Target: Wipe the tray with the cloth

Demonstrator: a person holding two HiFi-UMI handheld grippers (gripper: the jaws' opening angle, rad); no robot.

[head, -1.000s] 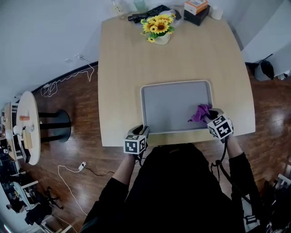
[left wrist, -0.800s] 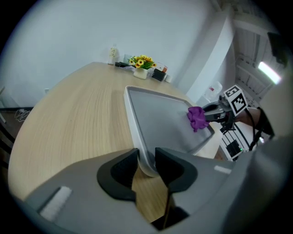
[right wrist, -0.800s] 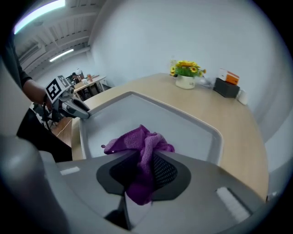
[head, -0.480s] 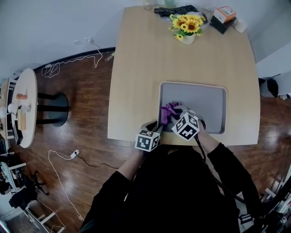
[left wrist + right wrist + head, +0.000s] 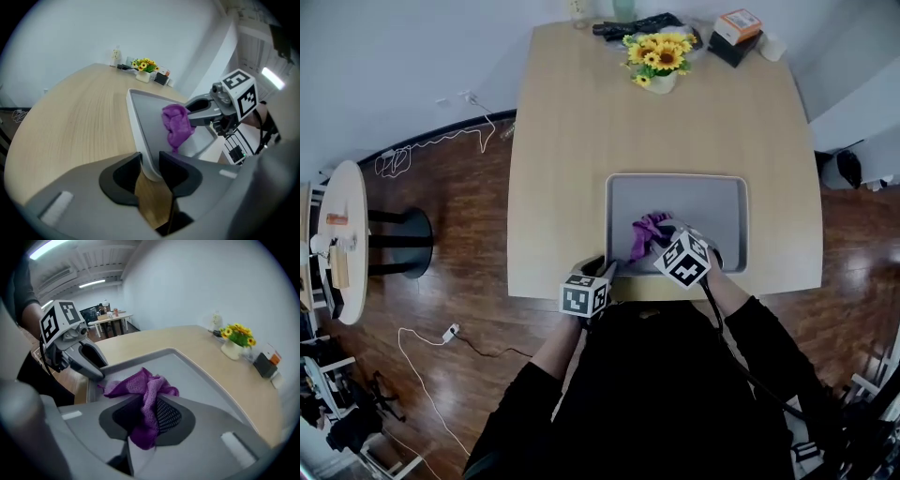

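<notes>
- The wooden table [image 5: 572, 141] carries everything. Its far edge holds a vase of sunflowers [image 5: 656, 58] and an orange-topped box [image 5: 737, 25], both well apart from the work.
- The grey tray [image 5: 703, 202] lies at the table's near edge, with its near rim almost at the drop. I judge that a hard stroke toward the person could push it off the table.
- The left gripper [image 5: 150, 161] has its 2 jaws pinched on the tray's near-left corner rim to steady it. The bite is thin and covers only 1 corner. The tray could therefore pivot under a sideways wipe, or the rim could pop free.
- The right gripper [image 5: 149, 413] is clamped on the cloth and reaches over the tray's near-left part, near the left gripper. A stroke further left risks knocking the 2 tools together.
- The purple cloth [image 5: 649, 231] is bunched in a wad over the tray's near-left area. Some of it spills forward of the jaws and a tail hangs behind them.
  - Whether it is pressing on the tray floor I cannot tell.
  - Bunched like this it likely wipes only a narrow stripe, and the hard jaw tips may scrape the tray.
  - Drag could also tug the wad out of the grip.
</notes>
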